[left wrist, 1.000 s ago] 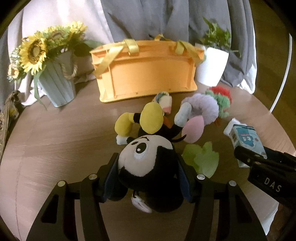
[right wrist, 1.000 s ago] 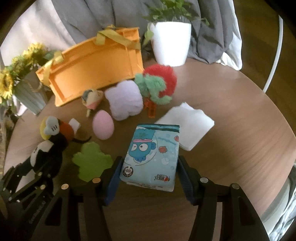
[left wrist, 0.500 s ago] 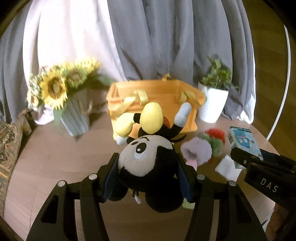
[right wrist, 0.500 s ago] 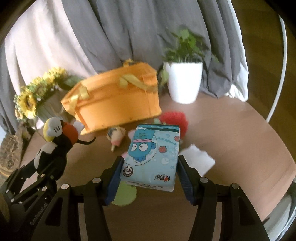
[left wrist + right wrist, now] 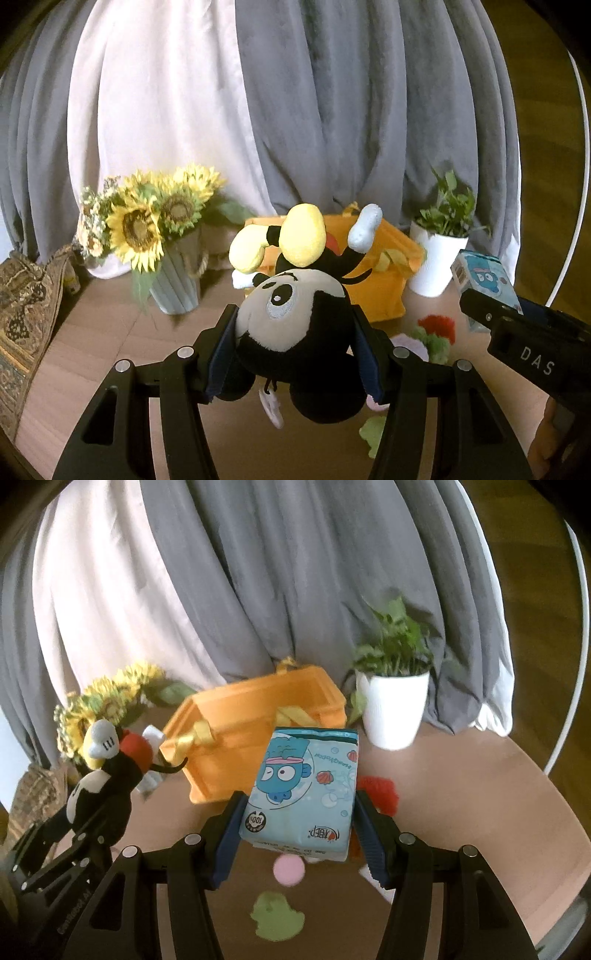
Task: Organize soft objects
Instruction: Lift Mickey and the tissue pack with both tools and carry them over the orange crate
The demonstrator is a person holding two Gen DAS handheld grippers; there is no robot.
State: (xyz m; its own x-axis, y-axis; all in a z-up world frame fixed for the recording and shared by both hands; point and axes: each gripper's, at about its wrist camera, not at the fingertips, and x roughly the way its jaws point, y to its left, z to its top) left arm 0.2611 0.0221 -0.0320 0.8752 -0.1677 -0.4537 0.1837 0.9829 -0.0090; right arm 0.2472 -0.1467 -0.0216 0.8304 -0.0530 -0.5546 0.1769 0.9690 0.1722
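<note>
So, L to R. Far left: 1 patterned cloth (image 5: 22,295) at the worktop (image 5: 92,332) edge, then 1 ribbed vase (image 5: 175,280) w/ a bunch of sunflowers (image 5: 136,229); exact bloom count unclear, at least 3.

Left claw (image 5: 295,354) is clamped on 1 black-and-cream stuffed mouse (image 5: 295,325), gripped at the head, held up off the worktop, upside down w/ 2 yellow shoes and 1 white glove uppermost. From the right cam the same toy hangs at left, in front of the sunflowers.

Behind it, mid-worktop: 1 orange basket (image 5: 258,716) w/ 2 yellow ribbon handles, open top.

Right claw (image 5: 299,823) is clamped on 1 light-blue tissue pack (image 5: 306,786) w/ a cartoon fish print, lifted above the worktop, just in front of the basket.

Below, lying on the worktop: 1 green felt piece (image 5: 277,915), 1 pink round piece (image 5: 288,867), 1 red fuzzy ball (image 5: 380,790) partly hidden behind the pack; left cam also shows a pale purple fluffy thing (image 5: 410,347) touching a green fuzzy bit (image 5: 436,343) next to the red one.

Right: 1 white pot (image 5: 395,709) w/ 1 green plant, just beside the basket. Grey and white curtains (image 5: 258,572) behind everything.
</note>
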